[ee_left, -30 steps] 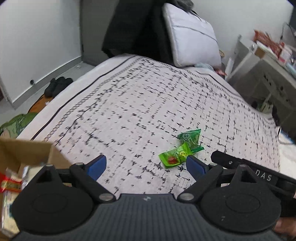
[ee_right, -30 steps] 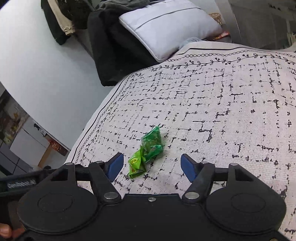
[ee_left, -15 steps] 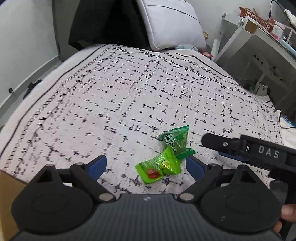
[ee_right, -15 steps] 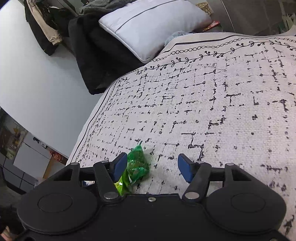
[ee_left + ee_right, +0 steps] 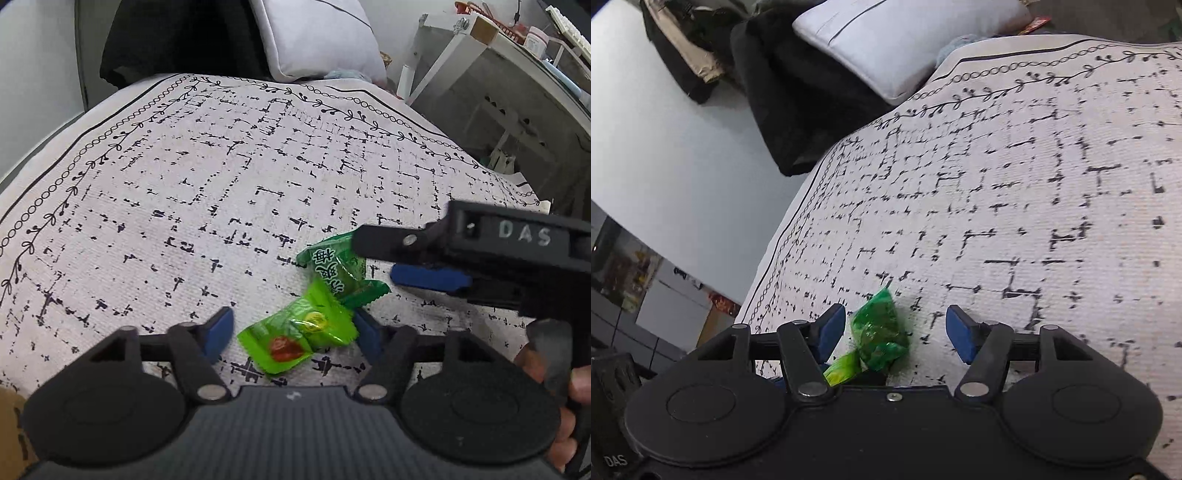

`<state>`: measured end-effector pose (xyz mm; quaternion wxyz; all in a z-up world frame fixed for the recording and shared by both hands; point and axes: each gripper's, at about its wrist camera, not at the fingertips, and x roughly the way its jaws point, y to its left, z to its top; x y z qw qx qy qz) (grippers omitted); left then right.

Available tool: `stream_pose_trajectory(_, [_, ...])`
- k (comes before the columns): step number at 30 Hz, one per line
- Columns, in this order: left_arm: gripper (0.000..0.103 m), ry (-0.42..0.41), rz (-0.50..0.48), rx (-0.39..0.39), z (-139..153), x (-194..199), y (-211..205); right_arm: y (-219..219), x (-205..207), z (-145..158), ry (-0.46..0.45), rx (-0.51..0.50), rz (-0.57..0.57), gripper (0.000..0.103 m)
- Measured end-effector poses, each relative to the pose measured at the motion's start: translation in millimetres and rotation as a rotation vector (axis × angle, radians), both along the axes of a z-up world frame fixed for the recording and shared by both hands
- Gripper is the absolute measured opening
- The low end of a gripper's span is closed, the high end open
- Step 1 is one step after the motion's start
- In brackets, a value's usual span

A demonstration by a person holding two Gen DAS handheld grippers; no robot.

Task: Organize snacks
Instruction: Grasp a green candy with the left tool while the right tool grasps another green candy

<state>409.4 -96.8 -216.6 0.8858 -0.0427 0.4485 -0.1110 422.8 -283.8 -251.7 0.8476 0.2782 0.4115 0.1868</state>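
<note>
I am bringing my left claw (image 5: 291,330) down around the nearer, lighter green crinkly plastic snack packet (image 5: 299,332), the one with a red and yellow print on its front; its jaws have just been closing, the packet is lying between the blue pads, the right-hand pad looks to be at the wrapper's edge and the left-hand pad is standing clear of it, so I am not gripping it yet. My right claw (image 5: 895,332) is standing part open over the second, darker green plastic packet (image 5: 881,332), which is lying nearer its left pad with a clear gap to the right pad. In the left wrist view that darker packet (image 5: 338,269) is overlapping the far end of the lighter one, and both are resting on the white bedspread with a broken black grid pattern (image 5: 221,184). I judge the step in hand to be the double pick-up, one packet per claw. Next I am needing to close each claw fully on its own wrapper, and because the two are overlapping, lift them apart gently so one is not dragging the other. A corner of a brown cardboard box (image 5: 9,413) is showing at the lower left, probably where they belong.
</note>
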Motion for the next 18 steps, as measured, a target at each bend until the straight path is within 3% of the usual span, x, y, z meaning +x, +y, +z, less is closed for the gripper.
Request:
stream_pose_trajectory(7, [0.051,-0.007,0.001,0.009,-1.6,-2.3,1.1,14.0,-4.4,-0.9,-0.023,-0.031,0.034,0.058])
stream_pose_trajectory(10, [0.041,0.007,0.017,0.008,0.7,-3.8,4.3,20.6,-6.7,-2.4,-0.022,-0.044,0.062,0.042])
stream_pose_trajectory(11, [0.035,0.013,0.023,0.007,1.5,-4.5,5.7,22.6,-7.3,-3.4,-0.016,-0.050,0.074,0.029])
stream_pose_trajectory(18, [0.033,-0.005,0.056,-0.009,16.0,-17.7,13.6,29.8,-21.6,2.0,-0.041,-0.074,0.095,0.023])
